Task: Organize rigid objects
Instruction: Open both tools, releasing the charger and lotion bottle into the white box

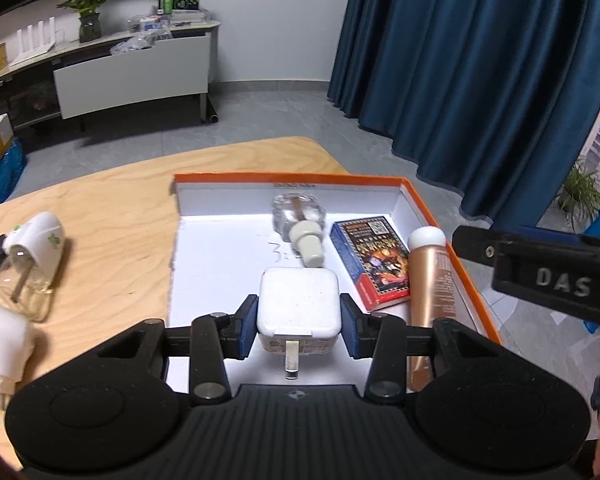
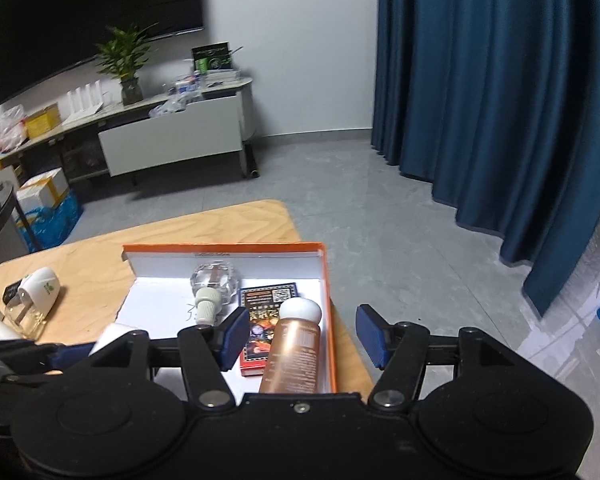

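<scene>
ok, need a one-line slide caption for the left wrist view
Left tool shut on a white charger over the orange-rimmed box, which already holds a glass bottle, card pack and copper tube.

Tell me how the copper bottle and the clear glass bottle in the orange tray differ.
The copper bottle is long, slim and opaque with a round white cap; the clear glass bottle is short, squat and see-through with a stepped off-white cap. The copper bottle lies along the right wall of the orange tray; the glass bottle lies near the far wall. Both lie on their sides, untouched by either tongs.
</scene>
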Action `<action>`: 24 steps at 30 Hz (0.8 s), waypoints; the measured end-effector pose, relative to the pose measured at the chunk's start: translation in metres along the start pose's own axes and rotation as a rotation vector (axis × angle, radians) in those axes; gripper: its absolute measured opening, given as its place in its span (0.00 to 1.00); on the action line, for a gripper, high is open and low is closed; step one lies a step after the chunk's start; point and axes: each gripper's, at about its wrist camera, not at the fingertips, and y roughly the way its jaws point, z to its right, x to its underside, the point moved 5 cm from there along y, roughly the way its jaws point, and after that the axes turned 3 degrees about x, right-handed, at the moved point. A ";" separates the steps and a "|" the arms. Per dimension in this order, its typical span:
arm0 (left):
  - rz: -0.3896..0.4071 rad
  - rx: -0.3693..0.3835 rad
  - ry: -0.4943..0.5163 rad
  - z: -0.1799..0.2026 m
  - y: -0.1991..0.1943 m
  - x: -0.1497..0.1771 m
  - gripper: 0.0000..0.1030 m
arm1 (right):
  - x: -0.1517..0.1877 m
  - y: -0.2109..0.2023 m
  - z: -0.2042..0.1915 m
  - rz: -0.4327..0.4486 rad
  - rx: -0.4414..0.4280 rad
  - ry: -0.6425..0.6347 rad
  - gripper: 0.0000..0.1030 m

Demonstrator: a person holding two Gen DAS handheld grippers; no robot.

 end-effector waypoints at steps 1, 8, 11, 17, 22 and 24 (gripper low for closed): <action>-0.009 0.001 0.007 0.002 0.004 0.000 0.42 | 0.000 -0.001 0.001 0.002 0.003 0.006 0.70; 0.007 -0.012 0.009 0.006 -0.003 -0.006 0.59 | 0.000 -0.011 0.000 0.018 0.014 0.009 0.72; 0.025 -0.023 -0.006 0.001 -0.014 -0.009 0.66 | -0.002 -0.016 -0.003 0.029 0.011 0.018 0.75; 0.060 -0.085 -0.024 -0.019 -0.045 -0.004 0.75 | 0.002 -0.026 -0.019 0.034 -0.022 0.020 0.81; 0.080 -0.133 -0.063 -0.044 -0.072 0.006 0.79 | 0.006 -0.034 -0.044 0.028 -0.068 0.010 0.82; 0.088 -0.161 -0.083 -0.057 -0.083 0.010 0.80 | 0.006 -0.037 -0.057 0.026 -0.094 -0.008 0.83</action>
